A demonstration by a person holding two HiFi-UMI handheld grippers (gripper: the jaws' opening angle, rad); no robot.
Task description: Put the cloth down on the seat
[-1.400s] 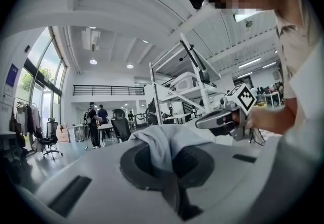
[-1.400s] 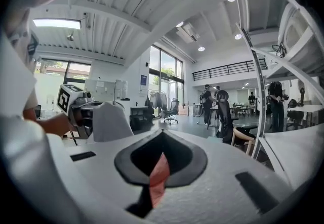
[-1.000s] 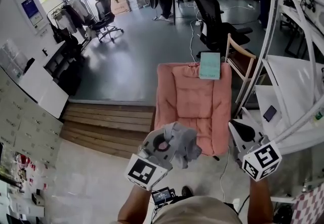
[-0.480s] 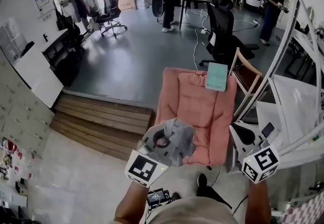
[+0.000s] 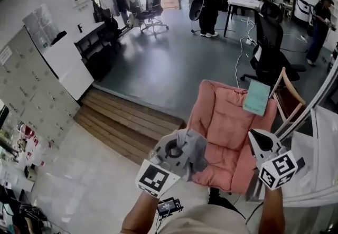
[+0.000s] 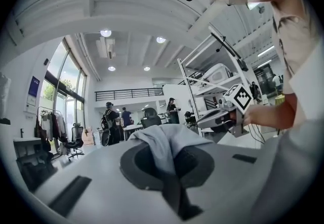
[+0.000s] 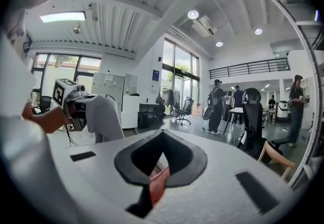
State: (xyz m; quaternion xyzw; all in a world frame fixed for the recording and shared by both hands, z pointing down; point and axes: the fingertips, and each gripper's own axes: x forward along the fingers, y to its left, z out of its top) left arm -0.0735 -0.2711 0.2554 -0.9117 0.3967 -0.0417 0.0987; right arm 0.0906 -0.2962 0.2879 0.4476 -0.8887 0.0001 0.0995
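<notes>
At the near left edge of the pink padded chair (image 5: 224, 122), head view, my left gripper (image 5: 174, 149) holds a crumpled grey cloth (image 5: 196, 149) in the air, not lying on the seat. My right gripper (image 5: 262, 143) hangs at the chair's near right edge. Left gripper view: jaws pinched tight on the cloth, which drapes over them. Right gripper view: jaws drawn to a thin slit, nothing between them; pink padding shows through.

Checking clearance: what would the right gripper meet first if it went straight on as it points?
Probably the pink cushioned armchair, just below and ahead of the right gripper; depth is unclear, so it might pass over.
</notes>
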